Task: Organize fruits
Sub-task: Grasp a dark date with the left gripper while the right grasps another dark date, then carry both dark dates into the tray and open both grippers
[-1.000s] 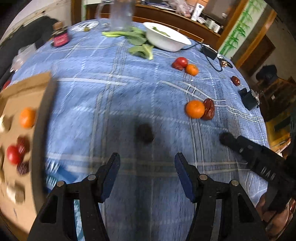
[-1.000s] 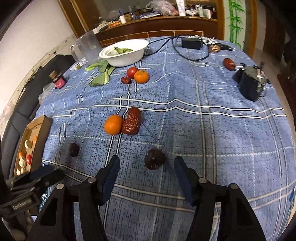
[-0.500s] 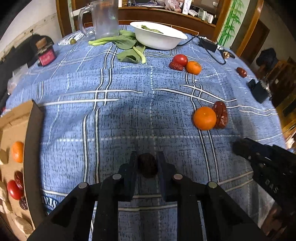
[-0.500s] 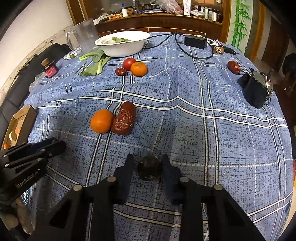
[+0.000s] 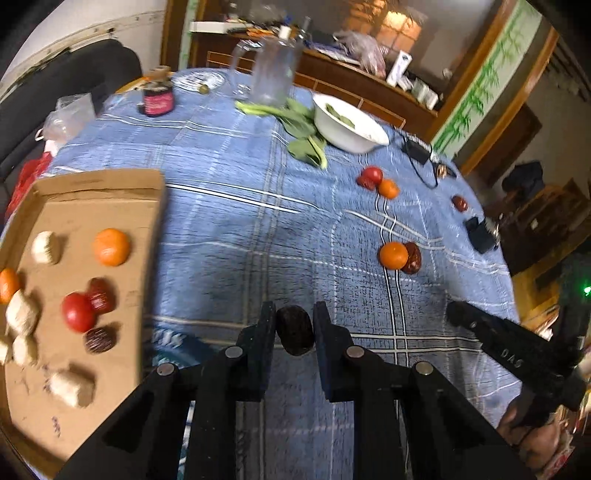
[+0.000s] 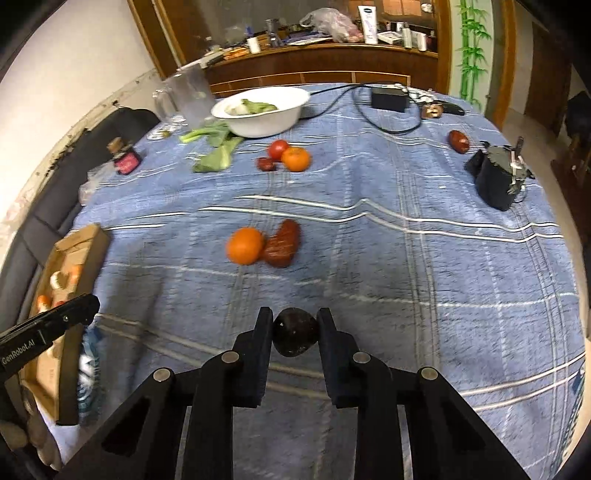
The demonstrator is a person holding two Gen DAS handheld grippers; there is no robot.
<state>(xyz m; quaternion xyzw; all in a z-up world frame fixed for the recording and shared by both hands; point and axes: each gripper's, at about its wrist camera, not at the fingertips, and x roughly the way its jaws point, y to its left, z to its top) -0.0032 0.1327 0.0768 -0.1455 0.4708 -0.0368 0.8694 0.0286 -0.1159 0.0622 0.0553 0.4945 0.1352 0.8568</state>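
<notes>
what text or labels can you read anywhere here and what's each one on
"GenRobot.AI": on the side of the left gripper, seen in the right wrist view.
"DAS": part of a marking on the right gripper, seen in the left wrist view; the rest is cut off.
Red label on the small jar: too blurred to read.
Packages on the sideboard: print too small to read.

The right gripper (image 6: 294,338) clamps a dark fruit (image 6: 295,338) between its jaws; beyond them, an orange (image 6: 245,245) touches a red date (image 6: 283,243).
</notes>
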